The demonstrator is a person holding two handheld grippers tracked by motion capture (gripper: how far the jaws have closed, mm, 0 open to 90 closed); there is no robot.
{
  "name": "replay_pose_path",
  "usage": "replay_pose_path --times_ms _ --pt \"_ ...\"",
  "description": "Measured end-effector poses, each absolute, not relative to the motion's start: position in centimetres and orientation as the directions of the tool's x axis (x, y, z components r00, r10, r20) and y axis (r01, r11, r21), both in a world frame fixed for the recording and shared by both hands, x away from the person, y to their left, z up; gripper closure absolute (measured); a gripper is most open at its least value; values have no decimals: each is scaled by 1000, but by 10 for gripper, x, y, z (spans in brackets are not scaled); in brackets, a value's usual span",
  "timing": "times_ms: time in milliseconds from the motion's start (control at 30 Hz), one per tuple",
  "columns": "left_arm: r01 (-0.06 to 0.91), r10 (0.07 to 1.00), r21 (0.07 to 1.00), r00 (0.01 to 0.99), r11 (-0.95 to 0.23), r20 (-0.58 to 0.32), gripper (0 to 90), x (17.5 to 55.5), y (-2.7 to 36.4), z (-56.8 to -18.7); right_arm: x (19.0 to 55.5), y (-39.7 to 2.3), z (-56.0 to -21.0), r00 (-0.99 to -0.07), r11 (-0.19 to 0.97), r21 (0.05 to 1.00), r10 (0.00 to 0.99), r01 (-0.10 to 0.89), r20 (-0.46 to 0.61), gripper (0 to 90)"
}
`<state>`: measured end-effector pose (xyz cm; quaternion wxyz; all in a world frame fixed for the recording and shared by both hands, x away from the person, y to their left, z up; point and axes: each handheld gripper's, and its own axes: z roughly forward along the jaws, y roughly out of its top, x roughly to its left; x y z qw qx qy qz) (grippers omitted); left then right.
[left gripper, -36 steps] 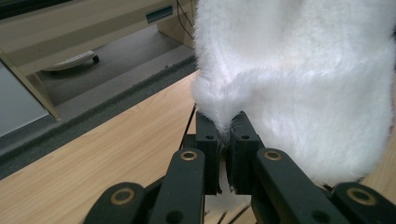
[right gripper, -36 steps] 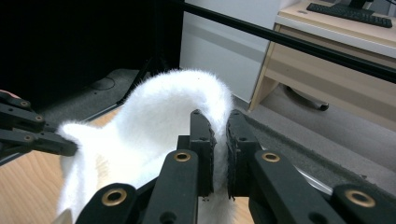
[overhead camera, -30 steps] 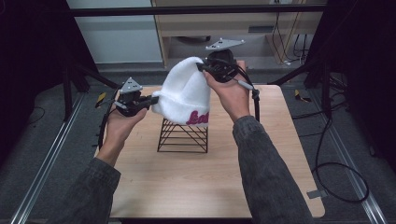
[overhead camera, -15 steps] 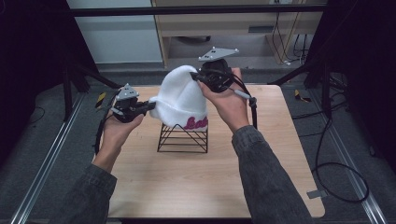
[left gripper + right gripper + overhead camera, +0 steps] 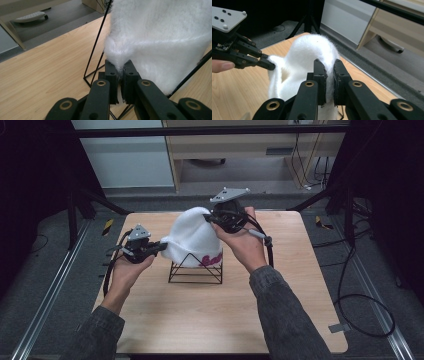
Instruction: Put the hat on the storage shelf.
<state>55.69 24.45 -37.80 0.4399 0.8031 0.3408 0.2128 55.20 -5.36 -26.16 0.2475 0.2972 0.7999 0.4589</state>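
Both tongs are gripping a fluffy white knitted hat with pink lettering on its cuff point(image 5: 192, 240), holding it draped over a black wire pyramid-shaped stand point(image 5: 196, 270) that is sitting near the middle of the pale wooden tabletop point(image 5: 210, 320). The left tongs point(image 5: 159, 246) are pinching a fold of the hat's brim at its left edge, jaws clenched on the fabric. The right tongs point(image 5: 210, 218) are clamping the hat near its crown, on the far right side.
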Motion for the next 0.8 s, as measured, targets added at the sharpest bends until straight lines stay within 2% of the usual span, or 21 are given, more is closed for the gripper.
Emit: replay_pose_path --times_ms 800 --pt "402 715 820 699 -406 11 850 546 252 -419 541 -42 -293 -770 449 847 633 284 -78 828"
